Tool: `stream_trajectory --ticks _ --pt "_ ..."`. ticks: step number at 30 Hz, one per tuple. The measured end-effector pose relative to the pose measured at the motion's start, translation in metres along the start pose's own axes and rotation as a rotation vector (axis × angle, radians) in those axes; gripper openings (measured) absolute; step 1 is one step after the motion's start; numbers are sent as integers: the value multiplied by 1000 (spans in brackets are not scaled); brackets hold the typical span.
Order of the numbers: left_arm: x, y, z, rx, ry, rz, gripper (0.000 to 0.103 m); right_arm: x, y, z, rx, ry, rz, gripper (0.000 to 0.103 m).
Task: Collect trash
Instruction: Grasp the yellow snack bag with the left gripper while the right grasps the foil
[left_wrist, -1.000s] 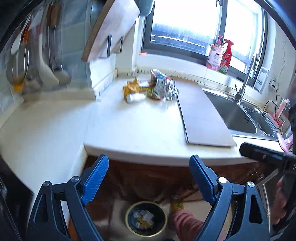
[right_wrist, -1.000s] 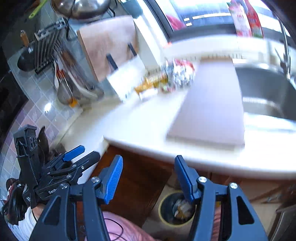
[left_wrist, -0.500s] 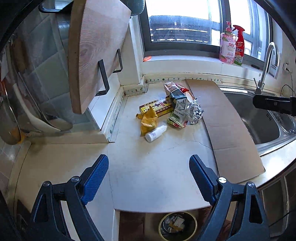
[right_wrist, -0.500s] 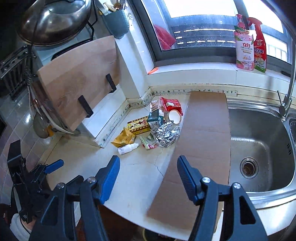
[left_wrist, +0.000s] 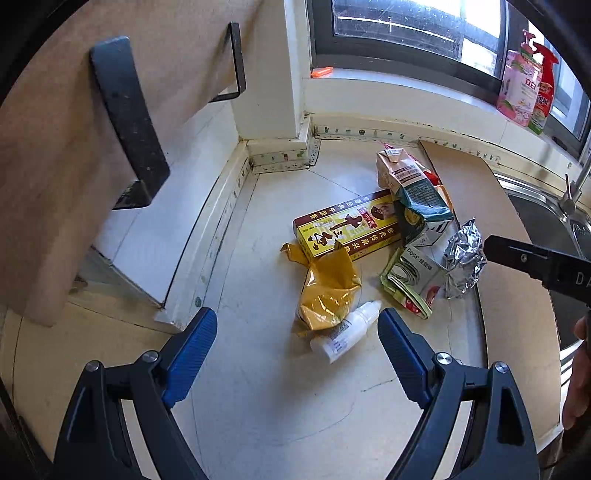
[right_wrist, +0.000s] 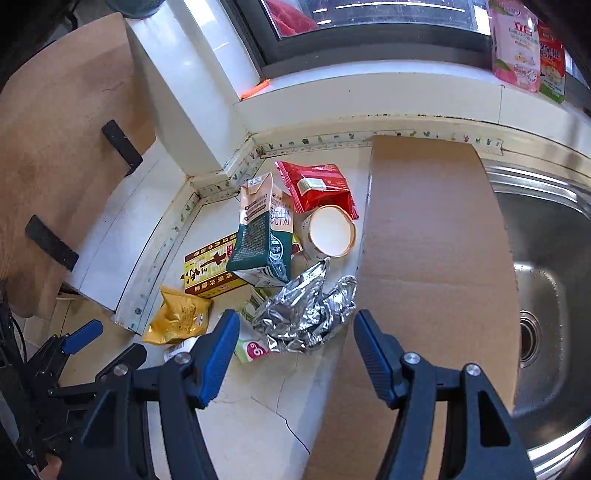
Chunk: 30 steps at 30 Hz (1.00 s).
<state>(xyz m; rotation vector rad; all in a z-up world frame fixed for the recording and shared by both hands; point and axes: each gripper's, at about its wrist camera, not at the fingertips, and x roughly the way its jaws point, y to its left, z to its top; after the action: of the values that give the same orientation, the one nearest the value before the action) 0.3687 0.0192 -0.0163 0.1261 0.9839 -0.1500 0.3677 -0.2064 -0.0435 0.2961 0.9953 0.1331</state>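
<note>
A heap of trash lies in the counter's corner. My left gripper (left_wrist: 297, 330) is open just short of a small white bottle (left_wrist: 345, 332) and a yellow wrapper (left_wrist: 328, 288). Behind them lie a red and yellow box (left_wrist: 347, 229), a milk carton (left_wrist: 413, 192), a folded green pack (left_wrist: 410, 280) and crumpled foil (left_wrist: 463, 254). My right gripper (right_wrist: 295, 334) is open right in front of the crumpled foil (right_wrist: 306, 314), nothing between its pads. Further back lie the milk carton (right_wrist: 262, 236), a paper cup (right_wrist: 330, 230) on its side and a red pouch (right_wrist: 319, 184).
A flat cardboard sheet (right_wrist: 432, 258) lies right of the heap, its far side against a steel sink (right_wrist: 546, 280). A wooden board (left_wrist: 70, 122) leans at the left wall. Soap bottles (right_wrist: 524, 44) stand on the window sill. The other gripper (right_wrist: 55, 369) shows at the lower left.
Both grippers swept forward from beyond the counter's edge, over the bin on the floor, to just in front of the trash heap. The bin has dropped out of view.
</note>
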Motion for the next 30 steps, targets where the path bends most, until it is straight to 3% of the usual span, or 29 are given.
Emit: stream_trajectory --ticks 11,14,17,19,20,22,24,30 --pt "52 -9 14 -12 64 -24 88 39 -2 2 -11 69 -75 65" --pt "61 -10 14 -13 80 -35 83 43 -10 -1 14 93 -63 54" --pt "70 -9 14 -15 98 -47 65 41 -13 -4 22 93 -46 51" --pt "72 -9 12 -17 105 -51 44 38 -13 -7 19 85 -43 50" --pt "70 -9 11 -18 97 -48 43 36 -13 -9 18 80 -35 50" --pt "65 -10 10 -11 68 -22 35 31 -13 -12 23 69 -12 36" --pt "53 -10 9 -8 39 -13 27 24 -14 -14 41 65 7 36" --pt "6 -12 8 6 -18 -16 26 -10 -7 -23 27 13 18 36"
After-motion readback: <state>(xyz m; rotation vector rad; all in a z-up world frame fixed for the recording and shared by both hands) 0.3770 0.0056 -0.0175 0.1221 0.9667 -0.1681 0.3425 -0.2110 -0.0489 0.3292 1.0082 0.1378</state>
